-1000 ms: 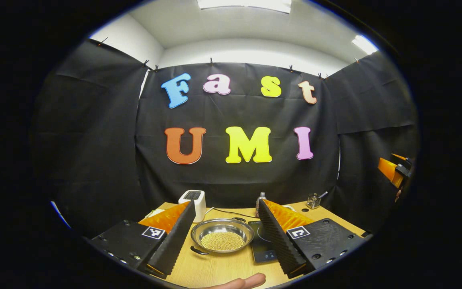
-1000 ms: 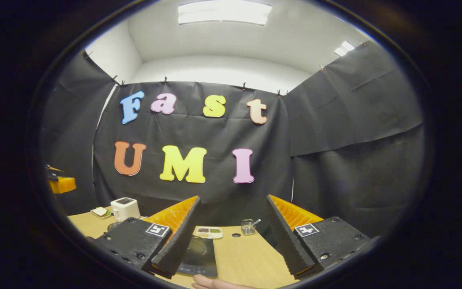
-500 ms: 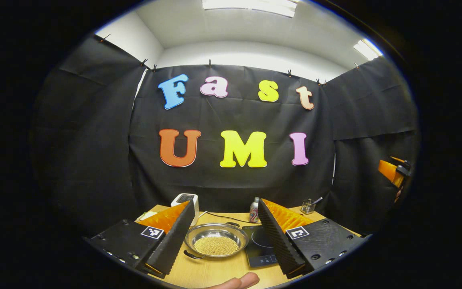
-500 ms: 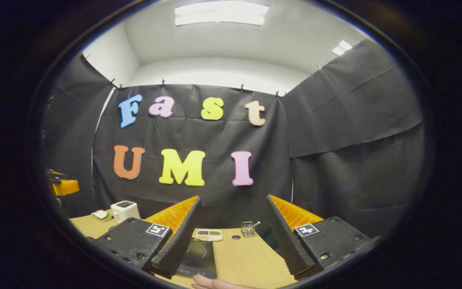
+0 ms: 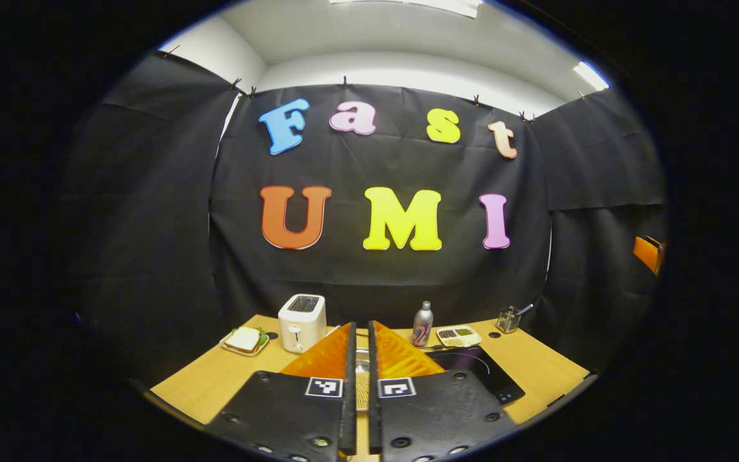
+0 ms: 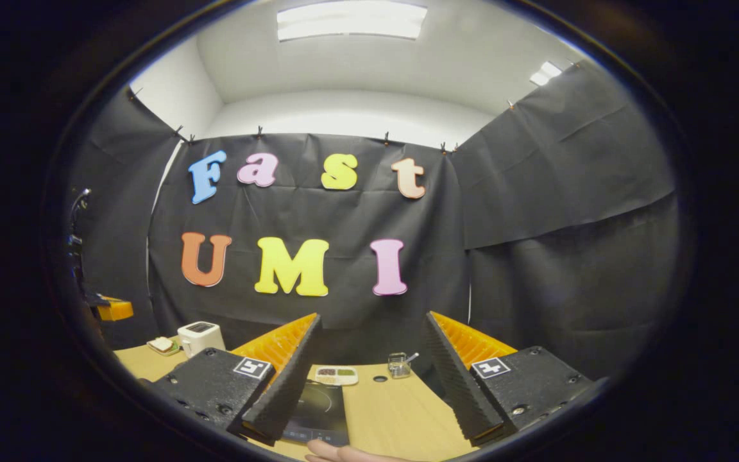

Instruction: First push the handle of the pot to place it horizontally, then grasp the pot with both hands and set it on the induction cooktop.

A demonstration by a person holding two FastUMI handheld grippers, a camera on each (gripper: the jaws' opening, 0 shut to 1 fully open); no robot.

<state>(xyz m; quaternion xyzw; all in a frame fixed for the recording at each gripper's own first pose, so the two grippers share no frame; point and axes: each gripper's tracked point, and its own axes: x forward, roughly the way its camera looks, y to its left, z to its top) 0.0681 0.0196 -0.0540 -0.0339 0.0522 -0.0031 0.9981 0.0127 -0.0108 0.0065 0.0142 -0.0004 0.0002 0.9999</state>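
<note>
On the wooden table (image 5: 215, 378): the pot (image 5: 361, 385), a sliver seen through the slit between the left gripper (image 5: 360, 359) fingers, which stand nearly closed with nothing clamped. Induction cooktop (image 5: 482, 372) just right of it. Toaster (image 5: 302, 314), sandwich plate (image 5: 244, 340), bottle (image 5: 422, 324) behind. Right gripper (image 6: 373, 359) (above the cooktop's near edge) has fingers spread wide, empty.

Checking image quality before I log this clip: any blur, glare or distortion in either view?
Left gripper view: sharp, strong fisheye bend, ceiling light clipped; the closed left gripper hides most of the pot. Right gripper view: sharp, ceiling light blown out, table evenly lit.
</note>
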